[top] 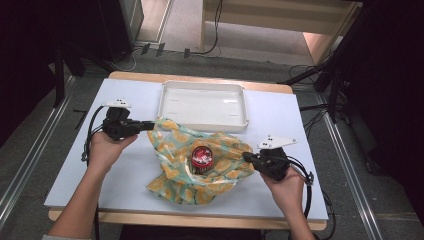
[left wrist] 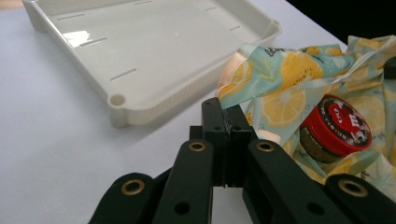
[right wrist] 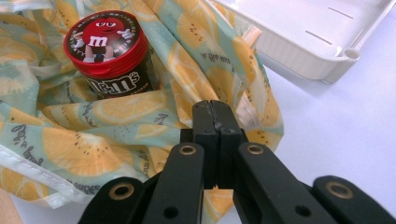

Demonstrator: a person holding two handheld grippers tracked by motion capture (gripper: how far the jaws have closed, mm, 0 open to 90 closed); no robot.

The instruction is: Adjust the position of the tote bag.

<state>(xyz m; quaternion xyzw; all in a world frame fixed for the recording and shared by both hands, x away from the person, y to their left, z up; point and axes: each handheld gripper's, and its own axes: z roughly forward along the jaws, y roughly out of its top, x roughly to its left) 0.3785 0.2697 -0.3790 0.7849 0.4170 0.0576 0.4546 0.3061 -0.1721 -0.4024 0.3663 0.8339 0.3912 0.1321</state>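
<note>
Jar: a small dark jar (top: 202, 160) with a red lid is sitting in the middle of the lemon-print bag (top: 200, 162), near the centre of the table (top: 65, 185).
Jar's axis: it is standing nearly upright, lid facing up; in the right gripper view (right wrist: 108, 56) it is leaning slightly, its printed side turned toward that camera.
Bag: it is lying crumpled and spread open around the jar, its longer stretch running from the upper left corner toward the lower middle in the high view.
Left gripper: the left gripper (top: 148, 125) is lying level, pointing at the bag's upper left edge; its jaws are pressed together, with the bag's edge (left wrist: 243, 70) just at their tips, and whether cloth is pinched I cannot tell.
Right gripper: the right gripper (top: 246, 157) is meeting the bag's right edge, its jaws together too, fabric lying around them (right wrist: 154, 116); a pinch is not clear.
Tray: a white tray (top: 165, 95) is resting just behind the bag.
</note>
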